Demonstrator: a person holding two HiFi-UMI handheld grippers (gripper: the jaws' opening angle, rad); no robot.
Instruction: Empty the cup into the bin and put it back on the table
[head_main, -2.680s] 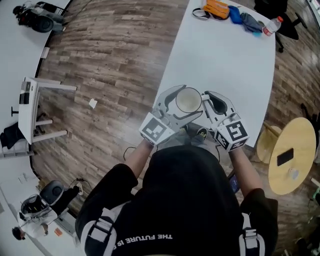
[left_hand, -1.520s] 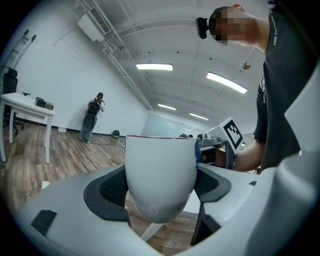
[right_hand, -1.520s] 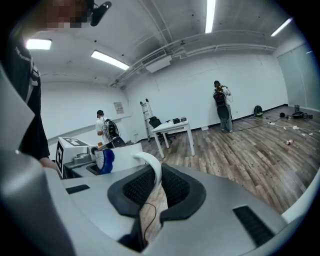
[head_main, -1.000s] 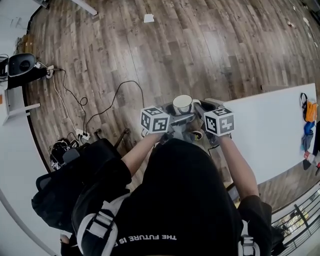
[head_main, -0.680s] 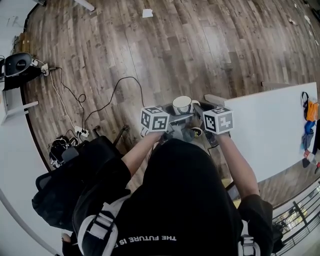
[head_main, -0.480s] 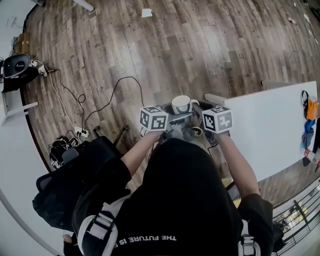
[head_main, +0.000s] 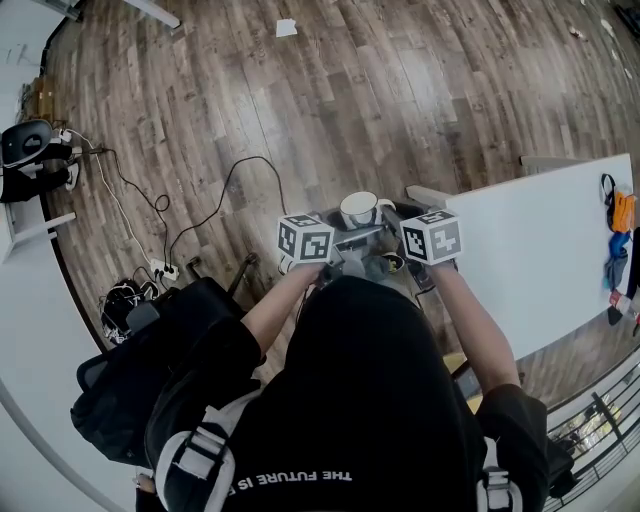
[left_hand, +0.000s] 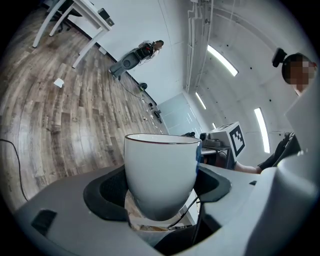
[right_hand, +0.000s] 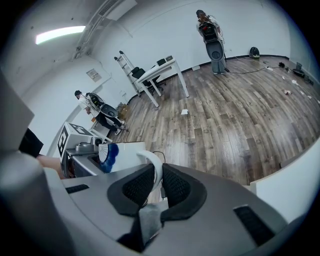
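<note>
A white cup with a dark rim is held upright over the wooden floor, just left of the white table's corner. My left gripper is shut on the cup's body, one jaw on each side. The right gripper is shut on the cup's white handle; a blue mark shows on the cup wall. The cup's inside is hidden in both gripper views. No bin is clearly in view.
Black cables and a power strip lie on the floor to the left. A black bag sits at the lower left. A paper scrap lies far ahead. A desk stands across the room.
Since 2.7 s ago the person has turned away from over the table, carrying the cup out above the floor. Over the last second both grippers and the cup have barely moved.
</note>
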